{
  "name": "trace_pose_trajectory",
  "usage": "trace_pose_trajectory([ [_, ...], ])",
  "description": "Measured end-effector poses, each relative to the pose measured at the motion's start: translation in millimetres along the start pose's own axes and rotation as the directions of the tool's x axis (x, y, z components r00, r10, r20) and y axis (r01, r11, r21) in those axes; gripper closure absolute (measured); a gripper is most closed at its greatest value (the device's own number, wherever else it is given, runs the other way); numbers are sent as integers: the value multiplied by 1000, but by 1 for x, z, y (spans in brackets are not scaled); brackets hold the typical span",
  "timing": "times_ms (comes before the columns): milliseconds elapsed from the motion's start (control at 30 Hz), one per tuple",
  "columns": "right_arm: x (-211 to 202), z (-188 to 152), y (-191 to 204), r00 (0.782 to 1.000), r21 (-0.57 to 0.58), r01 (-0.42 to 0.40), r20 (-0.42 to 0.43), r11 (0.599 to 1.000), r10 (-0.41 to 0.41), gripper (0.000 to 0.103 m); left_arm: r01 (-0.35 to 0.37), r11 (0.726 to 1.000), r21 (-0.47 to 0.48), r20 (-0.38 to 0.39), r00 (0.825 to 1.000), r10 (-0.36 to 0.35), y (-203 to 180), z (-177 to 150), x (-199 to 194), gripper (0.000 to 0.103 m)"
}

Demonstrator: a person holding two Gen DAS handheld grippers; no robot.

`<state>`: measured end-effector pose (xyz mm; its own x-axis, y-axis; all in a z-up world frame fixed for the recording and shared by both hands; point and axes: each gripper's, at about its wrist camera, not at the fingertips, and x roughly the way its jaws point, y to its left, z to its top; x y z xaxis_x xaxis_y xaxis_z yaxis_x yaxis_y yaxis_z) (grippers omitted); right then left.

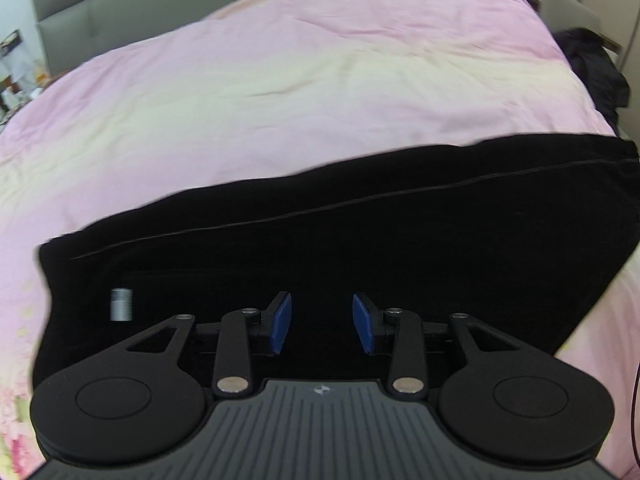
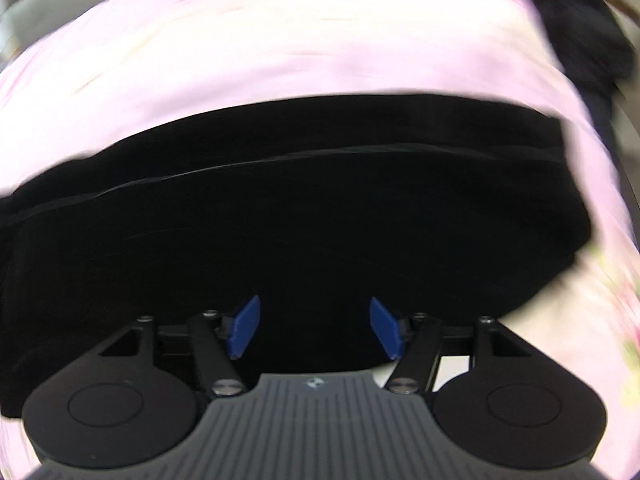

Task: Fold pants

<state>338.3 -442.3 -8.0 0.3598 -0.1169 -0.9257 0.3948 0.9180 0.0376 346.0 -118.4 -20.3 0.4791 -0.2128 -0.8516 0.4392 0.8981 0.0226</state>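
Black pants (image 1: 360,232) lie folded flat on a pink bedspread (image 1: 280,92), running left to right, with a small grey label (image 1: 121,304) near their left end. My left gripper (image 1: 322,322) is open, its blue pads (image 1: 282,320) just over the near edge of the pants, holding nothing. In the right wrist view the same black pants (image 2: 300,208) fill the middle, blurred. My right gripper (image 2: 314,326) is open and empty over the near part of the pants.
The bed has a grey padded headboard (image 1: 100,4) at the far end. A dark heap of clothing (image 1: 592,68) lies at the bed's far right edge. A cluttered shelf (image 1: 16,72) stands at the far left. The bedspread (image 2: 280,40) extends beyond the pants.
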Motion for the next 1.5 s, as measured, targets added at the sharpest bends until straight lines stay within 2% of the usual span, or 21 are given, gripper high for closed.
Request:
trace_pose_trajectory([
  [100,-4,-1,-71,1000,155,17,5,988,-18,44,57,998,-4,-20,998,-57,-50,6,15,60],
  [167,-3,-4,-102,1000,256,19,13,966,-23,43,93,996,3,-28,995,-93,-78,13,26,60],
  [200,-10,2,-141,1000,313,8,21,950,-16,43,109,994,15,-31,994,-108,-93,17,32,60],
  [267,-14,1,-191,999,405,-33,49,914,14,43,129,991,44,-29,991,-128,-123,24,40,60],
  [300,-7,-16,-204,997,444,-63,66,894,37,43,137,989,57,-30,990,-136,-138,28,46,60],
  [367,-10,-20,-238,991,509,-127,94,852,92,43,149,987,66,-32,989,-148,-160,35,56,60],
  [500,23,-18,-252,976,589,-220,128,778,179,43,168,983,77,-55,985,-164,-189,45,76,60],
  [667,64,-19,-265,961,615,-277,163,738,225,44,166,983,76,-104,982,-158,-200,47,103,60],
  [700,67,-18,-264,959,611,-285,173,738,226,44,163,984,70,-128,980,-154,-199,46,111,60],
  [767,66,-16,-258,959,586,-282,183,760,216,55,172,982,78,-166,974,-157,-200,44,126,60],
  [800,66,-15,-253,964,564,-264,179,782,196,57,171,981,94,-178,972,-152,-202,43,131,60],
  [867,66,-8,-243,974,507,-214,171,835,146,72,167,982,93,-205,968,-145,-203,46,138,59],
  [1000,30,3,-224,972,417,-179,214,891,96,76,149,982,115,-224,967,-121,-208,51,139,59],
  [1200,-48,28,-172,945,256,-173,315,951,88,77,185,978,100,-152,974,-168,-189,38,103,59],
  [1300,-87,35,-134,929,166,-173,355,971,105,78,177,976,127,-108,981,-164,-169,32,79,59],
  [1500,-135,47,-26,899,-11,-215,389,976,203,82,174,977,123,-9,985,-174,-108,25,22,58],
])
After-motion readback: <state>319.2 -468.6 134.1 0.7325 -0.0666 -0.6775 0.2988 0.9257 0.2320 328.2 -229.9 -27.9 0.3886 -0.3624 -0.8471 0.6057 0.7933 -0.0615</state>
